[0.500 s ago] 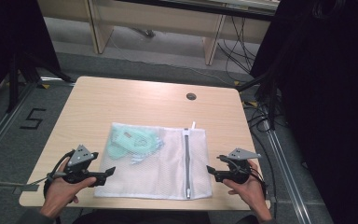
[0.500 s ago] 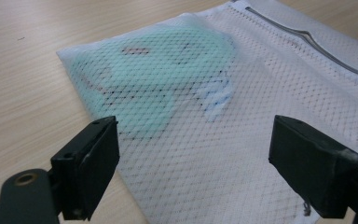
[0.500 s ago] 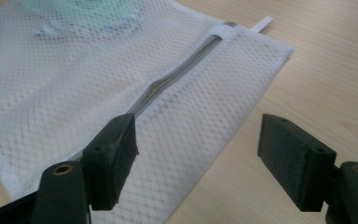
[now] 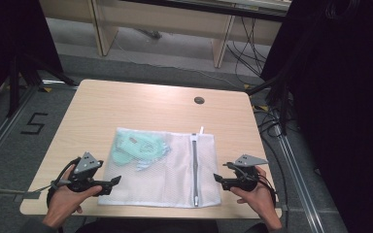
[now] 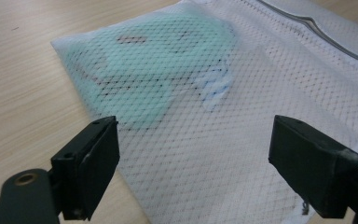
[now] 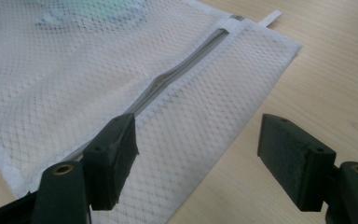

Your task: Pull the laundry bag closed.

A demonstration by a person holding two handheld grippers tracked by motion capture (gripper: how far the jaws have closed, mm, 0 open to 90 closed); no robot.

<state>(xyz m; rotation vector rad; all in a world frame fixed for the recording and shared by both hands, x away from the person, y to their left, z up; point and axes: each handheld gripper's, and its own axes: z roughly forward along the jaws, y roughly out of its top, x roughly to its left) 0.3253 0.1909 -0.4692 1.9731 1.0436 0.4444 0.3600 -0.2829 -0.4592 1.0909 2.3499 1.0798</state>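
A white mesh laundry bag (image 4: 175,170) lies flat on the wooden table (image 4: 141,107), with a mint-green garment (image 4: 137,148) inside its left half and a grey zipper (image 4: 194,167) running down its right part. My left gripper (image 4: 112,183) rests at the bag's near left corner, open, its jaws wide over the mesh (image 5: 223,140) and the green garment (image 5: 154,79). My right gripper (image 4: 218,179) sits at the bag's right edge, open, with the zipper (image 6: 177,74) ahead of it and nothing pinched.
A round cable hole (image 4: 199,100) sits near the table's far edge. Cables (image 4: 267,121) trail on the floor to the right, and a floor mark "5" (image 4: 33,124) lies to the left. Table legs (image 4: 218,46) of another desk stand beyond.
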